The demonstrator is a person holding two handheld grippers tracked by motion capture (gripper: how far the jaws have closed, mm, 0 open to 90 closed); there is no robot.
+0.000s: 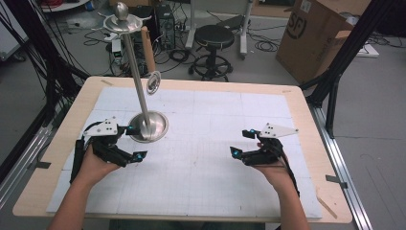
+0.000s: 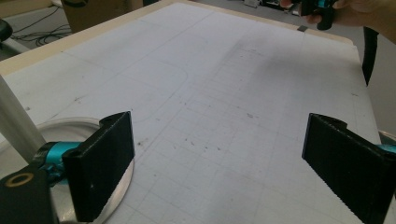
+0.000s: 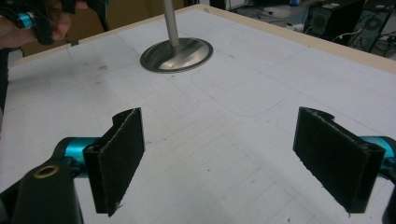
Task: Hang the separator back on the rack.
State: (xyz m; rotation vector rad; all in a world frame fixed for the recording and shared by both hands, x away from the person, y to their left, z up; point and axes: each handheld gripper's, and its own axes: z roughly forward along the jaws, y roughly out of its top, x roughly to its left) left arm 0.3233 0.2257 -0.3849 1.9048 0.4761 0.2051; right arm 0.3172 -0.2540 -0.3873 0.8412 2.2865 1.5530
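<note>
Writing that can be read sits on the brown cardboard box (image 1: 320, 36) on the floor beyond the table's far right corner, at about one o'clock from the table centre: a large black "SF" logo on its side, with smaller print beside it too blurred to read. The white gridded mat (image 1: 206, 158) covering the light wooden table (image 1: 306, 124) carries only faint ruled lines and scuffs, no lettering.

The tall polished-steel stand with a round dished base, slim pole and knobbed top plate (image 1: 143, 103) rests on the mat at about ten o'clock from the table centre; a small round metal disc hangs off its pole partway up. In the right gripper view its base (image 3: 176, 54) lies well ahead, at twelve o'clock.

The left gripper (image 1: 128, 143) is held low over the mat, just beside the stand's base at its seven o'clock; its jaws are spread wide with nothing between them, one jaw overlapping the base rim (image 2: 70, 126) in the left gripper view. The right gripper (image 1: 242, 143) hovers at four o'clock from the table centre, well apart from the stand, jaws likewise spread wide and holding nothing. A black round stool (image 1: 214, 37) stands on the floor at twelve o'clock.
</note>
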